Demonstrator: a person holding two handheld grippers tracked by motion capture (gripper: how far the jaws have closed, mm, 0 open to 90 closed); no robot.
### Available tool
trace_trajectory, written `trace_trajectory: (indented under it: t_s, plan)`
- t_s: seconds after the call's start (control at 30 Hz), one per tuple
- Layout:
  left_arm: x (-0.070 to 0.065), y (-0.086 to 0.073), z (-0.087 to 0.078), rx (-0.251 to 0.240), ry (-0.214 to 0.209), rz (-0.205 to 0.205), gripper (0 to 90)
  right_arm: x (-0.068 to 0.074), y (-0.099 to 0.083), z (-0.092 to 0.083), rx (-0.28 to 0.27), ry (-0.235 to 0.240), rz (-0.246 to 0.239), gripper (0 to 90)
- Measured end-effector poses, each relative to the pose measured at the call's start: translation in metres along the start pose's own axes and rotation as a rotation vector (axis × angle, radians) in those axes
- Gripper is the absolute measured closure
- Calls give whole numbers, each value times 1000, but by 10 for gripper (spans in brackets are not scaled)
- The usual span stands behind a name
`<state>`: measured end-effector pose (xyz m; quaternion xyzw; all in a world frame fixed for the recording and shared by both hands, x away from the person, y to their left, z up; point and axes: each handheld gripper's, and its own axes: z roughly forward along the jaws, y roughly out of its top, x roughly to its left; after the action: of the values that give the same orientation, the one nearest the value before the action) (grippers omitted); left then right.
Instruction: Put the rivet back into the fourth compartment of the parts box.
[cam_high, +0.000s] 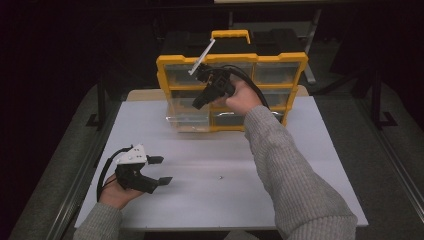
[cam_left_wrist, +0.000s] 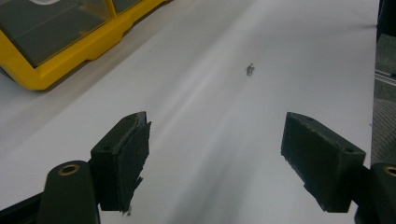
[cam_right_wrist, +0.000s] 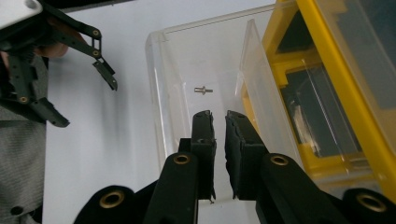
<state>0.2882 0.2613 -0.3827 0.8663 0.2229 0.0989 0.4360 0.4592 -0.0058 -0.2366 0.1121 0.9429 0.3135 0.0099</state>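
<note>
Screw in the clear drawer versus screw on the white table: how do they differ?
The drawer screw lies inside the pulled-out clear drawer, below the right tool. The table screw lies loose on the bare table, ahead of the left tool. Both look small and metallic.

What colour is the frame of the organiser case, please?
Yellow: the organiser case has a yellow frame around clear drawers, best seen in the high view.

The organiser (cam_high: 231, 90) stands at the table's (cam_high: 320, 165) far edge; a drawer (cam_high: 187, 116) juts out nearward, a screw (cam_right_wrist: 203, 89) inside (another screw (cam_high: 221, 177) lies nearer, mid-table).
</note>
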Motion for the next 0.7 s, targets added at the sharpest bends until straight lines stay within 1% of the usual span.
trace_trajectory:
  t_s: [0.03, 0.07, 0.13, 0.27, 0.33, 0.43, 0.53, 0.6, 0.7]
  plan:
    - [0, 0, 0, -1, 0, 1, 231, 0, -2, -3, -6, -1, -1, 800]
    - [0, 0, 0, -3, -1, -7, 231, 0, -4, -6, -8, -1, 5, 796]
    - [0, 0, 0, -1, 0, -4, 231, 0, -8, -12, -20, -5, 5, 794]
    - [0, 0, 1, -3, 0, -5, 231, 0, -20, -24, -57, -2, 21, 782]
    - [-1, 0, 1, -2, 0, -7, 231, 1, -26, -29, -63, -14, 27, 773]
    - [-1, 0, 1, -1, -1, -11, 230, 2, -34, -37, -83, -14, 45, 765]
    - [-1, 0, 2, 0, -1, -10, 230, 4, -41, -44, -90, -20, 55, 757]
    - [-1, 0, 2, 1, 0, -10, 230, 4, -46, -48, -95, -24, 52, 751]
    - [0, 0, 2, -1, 1, -7, 230, 5, -54, -51, -105, -28, 67, 740]
